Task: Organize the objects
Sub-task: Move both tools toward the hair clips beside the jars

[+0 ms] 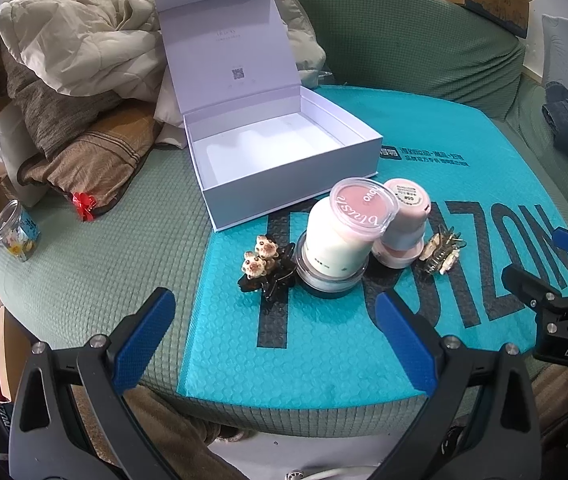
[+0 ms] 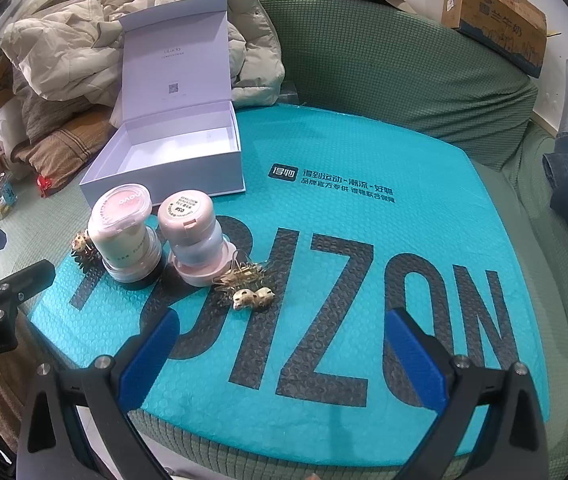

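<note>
Both the left gripper point(image 1: 276, 334) and right gripper point(image 2: 284, 354) hang wide open and empty over the near edge of the teal mailer point(image 2: 363, 208). The white jar point(image 1: 333, 248) and pink jar point(image 1: 401, 226), near the mailer's left edge just before the open white box point(image 1: 284, 148), look rigid but slick and top-heavy; I'd pinch each low on the body. The black hair clip point(image 1: 268, 270) and gold hair clip point(image 1: 443, 252) look light and snaggy.

Both wrist cameras look steeply down from the sofa's front edge, sharing the teal mailer point(image 1: 323, 360) and white box point(image 2: 172, 168).
</note>
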Available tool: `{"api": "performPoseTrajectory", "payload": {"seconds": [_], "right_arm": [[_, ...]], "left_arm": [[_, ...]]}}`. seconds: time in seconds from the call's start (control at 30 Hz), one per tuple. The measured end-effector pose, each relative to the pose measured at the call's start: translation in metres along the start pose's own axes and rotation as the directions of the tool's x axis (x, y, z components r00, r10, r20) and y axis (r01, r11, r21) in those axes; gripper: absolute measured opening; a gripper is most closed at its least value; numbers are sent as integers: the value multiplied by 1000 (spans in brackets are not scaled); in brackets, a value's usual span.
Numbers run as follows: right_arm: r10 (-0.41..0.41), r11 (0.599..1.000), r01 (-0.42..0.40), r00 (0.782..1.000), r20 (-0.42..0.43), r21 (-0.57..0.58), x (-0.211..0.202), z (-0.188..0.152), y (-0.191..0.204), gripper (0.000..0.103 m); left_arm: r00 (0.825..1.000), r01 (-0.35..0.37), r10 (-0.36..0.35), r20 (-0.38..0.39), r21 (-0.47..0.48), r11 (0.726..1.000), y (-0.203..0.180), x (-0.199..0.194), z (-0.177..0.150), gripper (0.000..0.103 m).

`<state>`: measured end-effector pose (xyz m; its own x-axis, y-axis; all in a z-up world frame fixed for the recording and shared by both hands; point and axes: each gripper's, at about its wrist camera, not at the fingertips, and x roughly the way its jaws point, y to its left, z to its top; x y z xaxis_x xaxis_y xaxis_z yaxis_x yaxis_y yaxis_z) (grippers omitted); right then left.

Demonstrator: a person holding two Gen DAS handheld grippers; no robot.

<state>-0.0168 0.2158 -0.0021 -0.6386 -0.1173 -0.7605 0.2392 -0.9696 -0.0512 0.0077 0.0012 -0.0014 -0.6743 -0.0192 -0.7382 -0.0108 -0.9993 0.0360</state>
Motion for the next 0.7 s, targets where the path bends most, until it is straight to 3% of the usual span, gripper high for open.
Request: {"api": "performPoseTrajectory", "payload": {"seconds": [0.13, 0.43, 0.7], "right_arm": [[1, 1000, -1, 1000, 1, 0, -1, 0, 1, 103], [29, 1000, -29, 1000, 5, -2, -9, -3, 2, 103], [80, 997, -80, 997, 15, 14, -2, -4, -1, 103]], "left_arm": [[997, -13, 14, -72, 17, 1000, -2, 1, 1, 101], [993, -19, 23, -114, 30, 999, -2, -3, 1, 101], [995, -11, 10, -97, -9, 1000, 3, 0, -3, 101]]}}
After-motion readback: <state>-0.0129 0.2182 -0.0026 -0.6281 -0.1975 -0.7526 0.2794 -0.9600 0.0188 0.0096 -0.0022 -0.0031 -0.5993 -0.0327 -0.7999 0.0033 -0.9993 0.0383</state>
